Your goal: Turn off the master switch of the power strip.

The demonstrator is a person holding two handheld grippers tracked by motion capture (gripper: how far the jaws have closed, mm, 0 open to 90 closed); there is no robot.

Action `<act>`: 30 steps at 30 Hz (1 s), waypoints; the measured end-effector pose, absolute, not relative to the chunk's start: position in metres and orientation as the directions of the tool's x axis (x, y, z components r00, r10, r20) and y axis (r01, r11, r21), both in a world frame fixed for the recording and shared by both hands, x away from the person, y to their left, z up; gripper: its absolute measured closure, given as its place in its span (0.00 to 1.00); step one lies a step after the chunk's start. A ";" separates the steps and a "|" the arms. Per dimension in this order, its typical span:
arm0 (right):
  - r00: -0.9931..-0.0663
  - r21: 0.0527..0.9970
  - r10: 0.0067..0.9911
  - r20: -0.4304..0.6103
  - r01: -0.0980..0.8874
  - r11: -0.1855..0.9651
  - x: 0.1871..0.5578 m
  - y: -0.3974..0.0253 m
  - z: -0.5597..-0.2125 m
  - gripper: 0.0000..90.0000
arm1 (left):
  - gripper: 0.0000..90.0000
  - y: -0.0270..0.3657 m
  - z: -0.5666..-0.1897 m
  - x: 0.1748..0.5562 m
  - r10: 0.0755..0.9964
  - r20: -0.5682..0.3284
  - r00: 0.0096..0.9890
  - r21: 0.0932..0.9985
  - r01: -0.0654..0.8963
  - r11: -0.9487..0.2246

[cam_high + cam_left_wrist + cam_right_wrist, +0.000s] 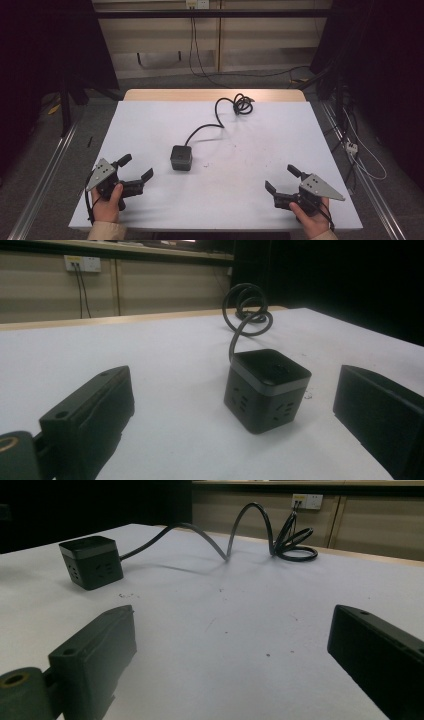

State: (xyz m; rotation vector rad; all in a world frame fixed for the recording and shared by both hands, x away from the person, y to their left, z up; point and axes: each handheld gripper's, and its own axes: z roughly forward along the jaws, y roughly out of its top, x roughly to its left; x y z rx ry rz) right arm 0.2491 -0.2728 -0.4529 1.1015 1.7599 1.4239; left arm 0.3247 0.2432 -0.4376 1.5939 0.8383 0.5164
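Observation:
A black cube-shaped power socket sits near the middle of the white table, with its black cable running back to a coil at the far edge. My left gripper rests at the front left, open, with the cube a short way ahead between its jaw lines. At the front right my right gripper stands open over bare table; the cube lies far off to its left and the coil straight ahead.
A wall socket with plugs is on the back wall. Metal rails run along both sides of the table. Loose cables and a power strip lie on the floor at the right. Small specks mark the tabletop.

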 end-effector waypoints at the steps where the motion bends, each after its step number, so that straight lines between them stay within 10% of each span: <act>1: -0.465 0.972 0.885 0.040 0.224 0.074 0.249 -0.273 -0.453 0.05 | 0.03 0.242 -0.438 0.325 0.755 -0.117 0.645 0.972 0.230 -0.046; 30: -0.471 0.972 0.882 0.038 0.220 0.076 0.249 -0.272 -0.452 0.06 | 0.05 0.215 -0.431 0.342 0.706 -0.133 0.695 0.966 0.249 -0.063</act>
